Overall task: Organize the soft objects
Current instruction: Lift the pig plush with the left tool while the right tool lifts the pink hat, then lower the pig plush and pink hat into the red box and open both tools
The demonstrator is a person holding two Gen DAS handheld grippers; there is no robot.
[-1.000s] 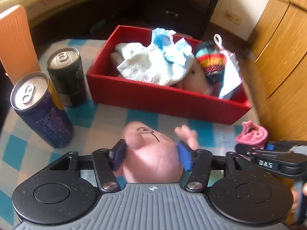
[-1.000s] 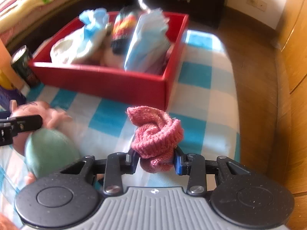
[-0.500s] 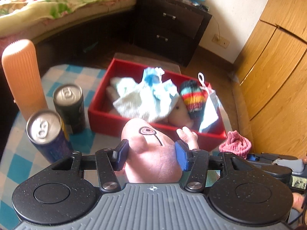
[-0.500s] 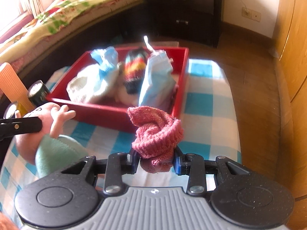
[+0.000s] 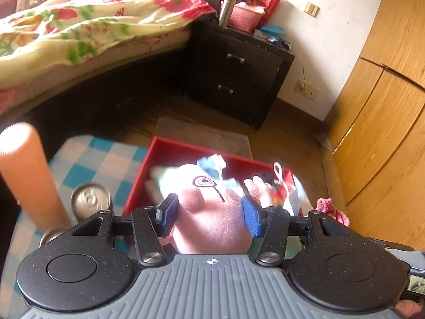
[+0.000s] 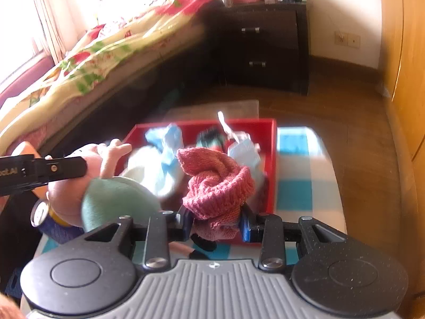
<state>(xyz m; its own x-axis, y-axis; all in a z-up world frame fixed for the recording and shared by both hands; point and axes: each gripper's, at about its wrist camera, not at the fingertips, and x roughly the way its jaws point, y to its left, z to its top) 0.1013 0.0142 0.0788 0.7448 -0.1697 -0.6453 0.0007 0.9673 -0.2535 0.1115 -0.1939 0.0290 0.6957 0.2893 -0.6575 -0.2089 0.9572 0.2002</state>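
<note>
Two tongs, each clamped: left [image 5: 208, 214] on one pink plush toy [image 5: 212, 212], right [image 6: 215, 224] on one pink knit (bunched) [image 6: 216, 183].

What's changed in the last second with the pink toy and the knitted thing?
Both claws rose off the checked table toward the red box, the left claw carrying the pink plush toy, the right claw the pink knitted piece. Both grips are unchanged; the cans stay put.
</note>
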